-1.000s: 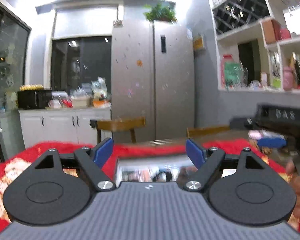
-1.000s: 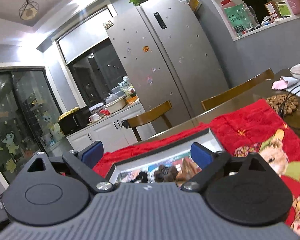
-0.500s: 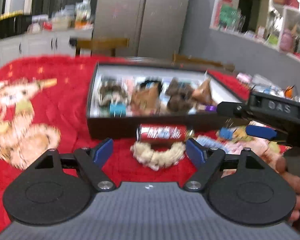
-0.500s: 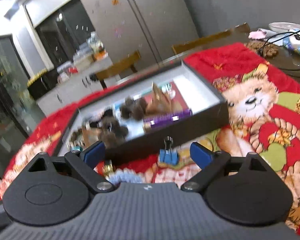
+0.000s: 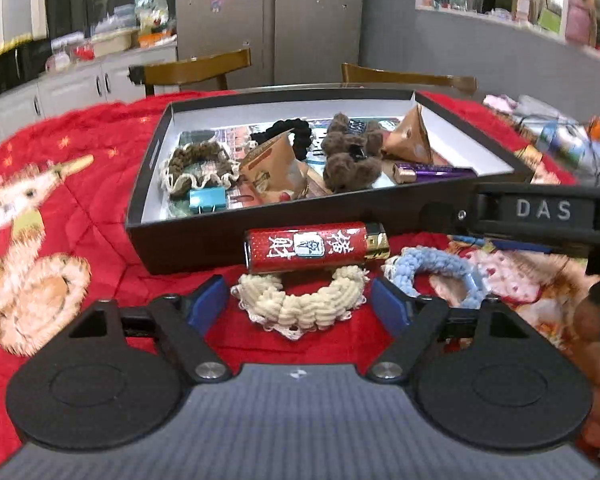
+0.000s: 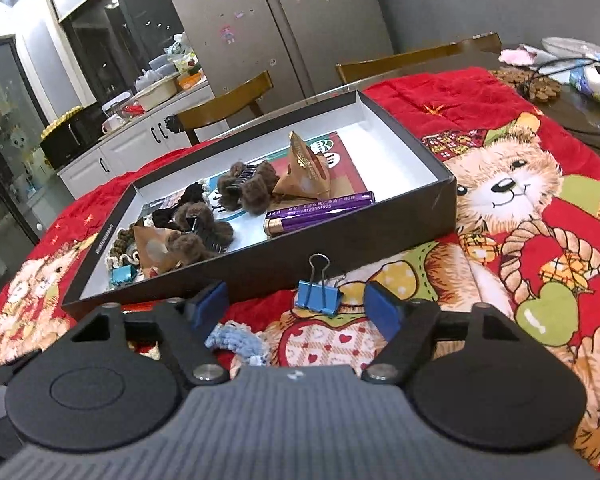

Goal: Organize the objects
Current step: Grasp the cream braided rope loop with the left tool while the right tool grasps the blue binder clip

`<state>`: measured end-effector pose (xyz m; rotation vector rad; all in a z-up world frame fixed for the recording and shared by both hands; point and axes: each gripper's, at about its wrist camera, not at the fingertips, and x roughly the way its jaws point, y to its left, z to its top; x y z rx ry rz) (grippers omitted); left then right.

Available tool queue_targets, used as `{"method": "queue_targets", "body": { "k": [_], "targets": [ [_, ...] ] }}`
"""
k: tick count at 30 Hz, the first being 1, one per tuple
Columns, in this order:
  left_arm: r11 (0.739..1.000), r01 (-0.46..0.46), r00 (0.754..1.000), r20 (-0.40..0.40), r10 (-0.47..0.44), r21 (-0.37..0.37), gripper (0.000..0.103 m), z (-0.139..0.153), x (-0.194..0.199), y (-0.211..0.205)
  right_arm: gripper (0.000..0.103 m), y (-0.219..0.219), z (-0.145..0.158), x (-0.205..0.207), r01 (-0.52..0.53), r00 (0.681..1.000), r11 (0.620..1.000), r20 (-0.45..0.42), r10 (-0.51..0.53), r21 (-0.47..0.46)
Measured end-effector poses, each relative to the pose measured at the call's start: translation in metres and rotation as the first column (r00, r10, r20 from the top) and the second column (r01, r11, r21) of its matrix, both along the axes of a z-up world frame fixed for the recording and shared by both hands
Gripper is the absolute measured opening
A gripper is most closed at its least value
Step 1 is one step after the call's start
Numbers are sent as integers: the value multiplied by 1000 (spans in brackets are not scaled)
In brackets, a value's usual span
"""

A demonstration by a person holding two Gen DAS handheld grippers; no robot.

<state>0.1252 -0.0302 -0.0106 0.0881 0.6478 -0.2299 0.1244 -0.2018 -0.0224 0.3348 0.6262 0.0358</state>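
**Soft scrunchie, stiff clip: two different grips**

While both pairs of jaws are closing, neither has pinched anything yet. The cream scrunchie (image 5: 302,307) lies on the red blanket (image 5: 100,184) between the pads of the left gripper (image 5: 300,304), not yet pressed. It looks light, soft and squashy, so it should give under the pads; a hold across its thick knitted front band seems safest, since the lacy edge could slip out. Touching its far side is the red lighter (image 5: 316,249), hard and smooth, likely to roll or be nudged.

The blue binder clip (image 6: 318,296) stands on the blanket between the pads of the right gripper (image 6: 298,307), also ungripped. It is small, rigid metal, probably slick; squeezing its flat blue body rather than the wire loops looks best.

Just beyond both sits the black box (image 6: 340,256), already holding clips, scrunchies and a purple lighter (image 6: 320,211).
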Motion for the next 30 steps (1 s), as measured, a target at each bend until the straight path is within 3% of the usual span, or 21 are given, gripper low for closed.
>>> {"method": "queue_targets", "body": {
  "k": [7, 13, 17, 20, 25, 30],
  "targets": [
    [999, 16, 1000, 17, -15, -30, 44, 1, -1, 9, 62, 7, -2, -3, 6, 1000, 998, 26, -4, -56],
    [999, 3, 1000, 22, -2, -51, 36, 1, -2, 12, 48, 12, -1, -1, 15, 1000, 991, 9, -14, -133],
    [992, 43, 999, 36, -39, -117, 33, 3, -7, 22, 40, 5, 0, 0, 15, 1000, 995, 6, -15, -97],
    [992, 48, 997, 63, -41, -119, 32, 4, -11, 22, 32, 1, -1, 0, 15, 1000, 998, 4, -15, -68],
    [994, 27, 997, 74, -19, -110, 32, 4, -13, 20, 31, 2, -1, -1, -8, 1000, 999, 9, 9, -36],
    [998, -19, 990, 137, 27, -62, 32, 9, -23, 17, 30, 4, -2, -2, -13, 1000, 1000, 20, 14, -22]
  ]
}}
